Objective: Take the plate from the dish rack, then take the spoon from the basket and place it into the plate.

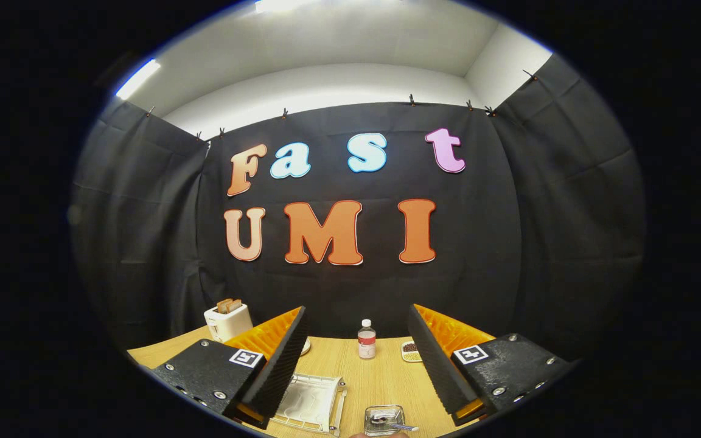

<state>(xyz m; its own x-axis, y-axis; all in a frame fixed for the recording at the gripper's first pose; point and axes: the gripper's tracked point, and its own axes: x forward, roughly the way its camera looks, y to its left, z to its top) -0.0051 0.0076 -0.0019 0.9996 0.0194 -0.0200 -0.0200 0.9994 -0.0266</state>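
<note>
Wooden desk lay under the gripper, whose fingers stood wide apart, holding nothing. Below them, a glass plate already carried the spoon, suggesting release; the white dish rack sat beside it.

Gripper fingers spread wide apart over the table, nothing between them; bottle upright beyond the gap; toaster far left at the back; small dish right of the bottle; dish rack just inside the left finger; glass tray nearest, with a spoon in it
</note>
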